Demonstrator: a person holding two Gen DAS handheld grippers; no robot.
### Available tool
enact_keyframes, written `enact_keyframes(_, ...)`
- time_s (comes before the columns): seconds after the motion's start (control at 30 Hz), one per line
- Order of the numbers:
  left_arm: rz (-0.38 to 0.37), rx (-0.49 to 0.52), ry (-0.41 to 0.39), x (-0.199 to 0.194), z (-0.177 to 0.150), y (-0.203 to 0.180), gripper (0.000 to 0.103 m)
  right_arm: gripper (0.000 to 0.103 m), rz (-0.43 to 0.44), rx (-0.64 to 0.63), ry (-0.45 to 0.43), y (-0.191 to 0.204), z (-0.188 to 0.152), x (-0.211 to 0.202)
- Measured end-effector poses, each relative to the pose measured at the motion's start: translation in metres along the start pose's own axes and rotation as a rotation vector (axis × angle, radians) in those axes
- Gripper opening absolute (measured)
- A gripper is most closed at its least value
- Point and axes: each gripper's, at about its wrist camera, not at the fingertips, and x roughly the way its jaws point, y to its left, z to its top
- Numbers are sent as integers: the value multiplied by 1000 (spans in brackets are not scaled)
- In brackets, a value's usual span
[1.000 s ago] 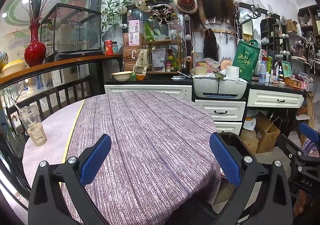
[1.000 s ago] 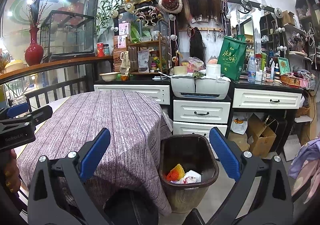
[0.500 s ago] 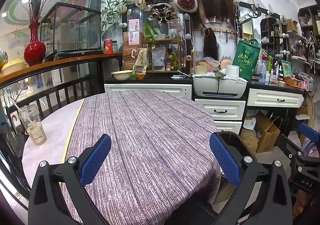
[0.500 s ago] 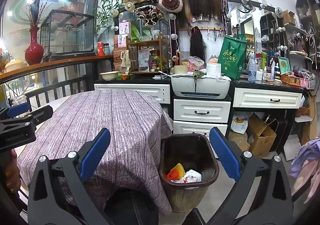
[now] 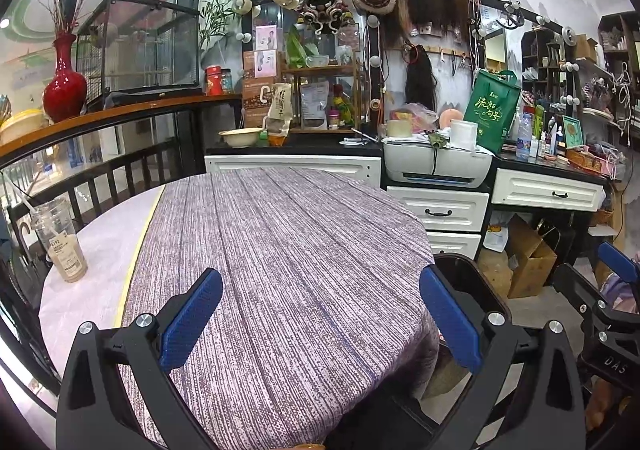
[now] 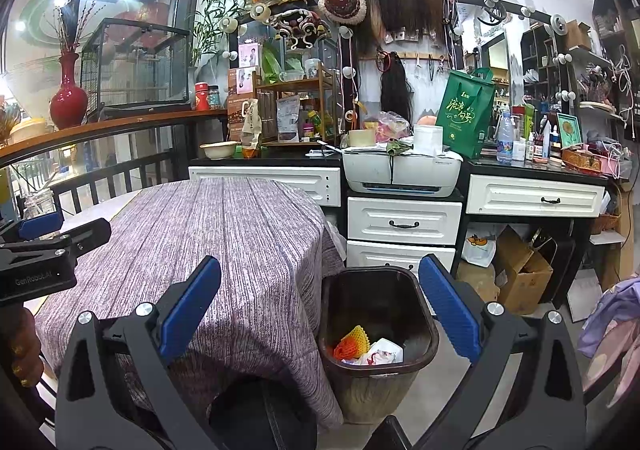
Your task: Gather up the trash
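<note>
Right hand-held gripper (image 6: pixel 320 314) spread, empty, above bin (image 6: pixel 376 360) | left hand-held gripper (image 5: pixel 320 318) spread over bare bench (image 5: pixel 280 250) | cup (image 5: pixel 60 240) far left, likely next trash

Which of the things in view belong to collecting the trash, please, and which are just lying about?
Belongs to the job:
- trash bin on the floor beside the table
- orange foam net and crumpled wrappers in it
- left hand-held gripper and right hand-held gripper, both open, empty

Just lying about:
- iced drink cup
- printer
- green bag
- red vase
</note>
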Motion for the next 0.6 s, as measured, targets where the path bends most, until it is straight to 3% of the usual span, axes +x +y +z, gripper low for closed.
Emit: enact_keyframes(0.6, 14, 15, -16, -5, 8, 3, 98, 97, -3, -1, 5, -2, -4, 2)
